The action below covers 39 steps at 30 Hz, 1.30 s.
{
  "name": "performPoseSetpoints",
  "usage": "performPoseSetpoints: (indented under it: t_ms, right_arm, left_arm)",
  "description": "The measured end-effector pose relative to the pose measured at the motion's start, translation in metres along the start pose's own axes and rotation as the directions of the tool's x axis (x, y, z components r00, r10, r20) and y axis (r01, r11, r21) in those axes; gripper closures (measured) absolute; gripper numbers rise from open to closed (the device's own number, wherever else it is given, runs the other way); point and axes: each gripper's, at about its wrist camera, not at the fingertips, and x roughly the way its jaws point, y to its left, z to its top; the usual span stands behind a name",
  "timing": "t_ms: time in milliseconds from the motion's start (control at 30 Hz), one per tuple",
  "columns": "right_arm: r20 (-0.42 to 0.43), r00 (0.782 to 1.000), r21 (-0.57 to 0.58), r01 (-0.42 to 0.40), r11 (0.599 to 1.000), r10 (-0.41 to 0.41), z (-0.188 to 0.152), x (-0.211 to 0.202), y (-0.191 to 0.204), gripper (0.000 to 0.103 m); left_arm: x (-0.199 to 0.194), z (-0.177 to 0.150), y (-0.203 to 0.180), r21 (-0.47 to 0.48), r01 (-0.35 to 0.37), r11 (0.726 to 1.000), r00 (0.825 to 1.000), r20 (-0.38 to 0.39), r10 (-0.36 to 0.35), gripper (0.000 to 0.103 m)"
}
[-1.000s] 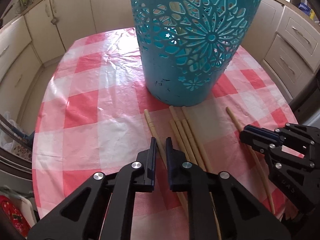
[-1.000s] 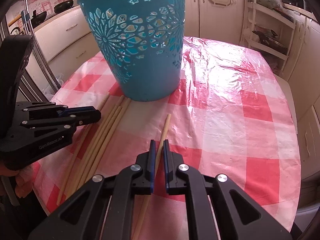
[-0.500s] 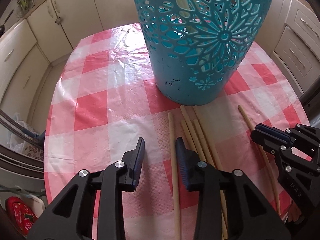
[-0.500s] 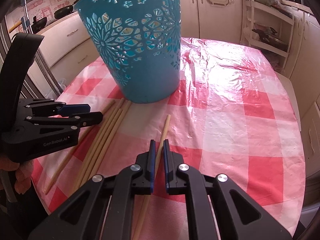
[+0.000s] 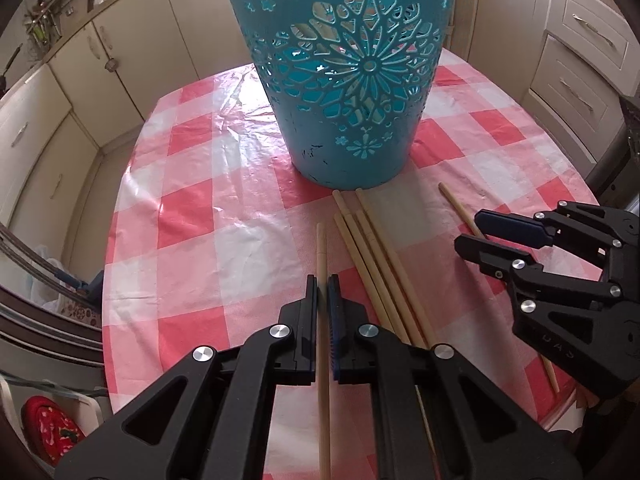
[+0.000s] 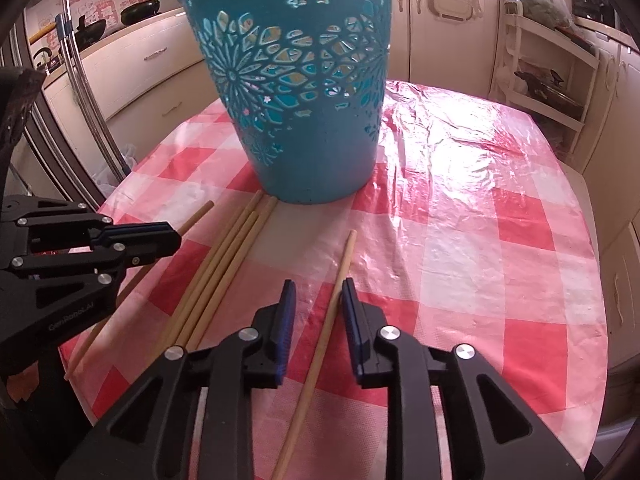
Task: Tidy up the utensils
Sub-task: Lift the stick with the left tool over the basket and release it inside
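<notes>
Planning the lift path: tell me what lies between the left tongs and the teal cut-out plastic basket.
Only bare red-and-white checked tablecloth between left tongs, shut on one wooden chopstick, and basket, per left wrist view.

Around me stand cream cabinets [image 5: 120, 56]; a red-checked cloth [image 6: 480, 248] covers the surface, 2 black pans [image 6: 144, 10] beyond.

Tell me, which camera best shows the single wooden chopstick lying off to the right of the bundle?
The right wrist view: the single wooden chopstick runs up the middle between that gripper's opening fingers. The left wrist view catches only its far tip; the rest hides behind the gripper.
</notes>
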Motion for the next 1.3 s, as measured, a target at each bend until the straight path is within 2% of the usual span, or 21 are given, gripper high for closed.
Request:
performPoseSetpoints:
  t_ms: [167,267,367,467,667,767,833,967,1200,1300]
  right_arm:
    - [-0.002,1.0,-0.03,0.019,0.999,-0.019,0.0,0.001,0.006,0.072]
    - [0.003,1.0,-0.02,0.018,1.0,-0.017,-0.001,0.001,0.006,0.072]
    - [0.005,1.0,-0.013,0.014,1.0,-0.014,-0.001,0.001,0.006,0.072]
    - [0.007,1.0,0.002,-0.001,1.0,0.001,-0.001,0.0,0.004,0.072]
    - [0.009,1.0,0.021,-0.026,0.999,0.026,0.0,-0.001,-0.003,0.071]
    - [0.011,0.999,0.035,-0.043,0.998,0.043,0.0,-0.001,-0.008,0.071]
    - [0.013,0.998,0.049,-0.059,0.997,0.058,0.0,-0.001,-0.011,0.071]
    - [0.016,0.996,0.07,-0.086,0.994,0.085,0.0,-0.002,-0.017,0.071]
    - [0.021,0.992,0.102,-0.128,0.987,0.126,0.0,-0.003,-0.025,0.071]
    - [0.022,0.99,0.109,-0.141,0.984,0.139,-0.001,-0.003,-0.028,0.07]
  left_arm:
    - [-0.019,-0.006,0.0,0.012,0.035,0.999,0.999,0.015,-0.035,0.098]
    - [-0.035,-0.011,0.002,-0.007,0.106,0.994,0.994,0.021,-0.106,0.098]
    - [-0.058,-0.009,0.011,-0.043,0.243,0.969,0.968,0.078,-0.239,0.098]
    - [-0.087,0.0,0.02,-0.046,0.329,0.943,0.934,0.165,-0.318,0.098]
    - [-0.139,0.047,0.032,-0.063,0.432,0.9,0.859,0.335,-0.388,0.098]
    - [-0.159,0.074,0.034,-0.05,0.434,0.899,0.826,0.419,-0.376,0.098]
    - [-0.169,0.093,0.036,-0.059,0.417,0.907,0.81,0.477,-0.341,0.098]
    - [-0.171,0.134,0.04,-0.107,0.367,0.924,0.778,0.58,-0.242,0.098]
    - [-0.151,0.188,0.054,-0.227,0.294,0.928,0.712,0.7,-0.055,0.098]
    - [-0.135,0.201,0.054,-0.258,0.264,0.93,0.708,0.707,-0.005,0.098]
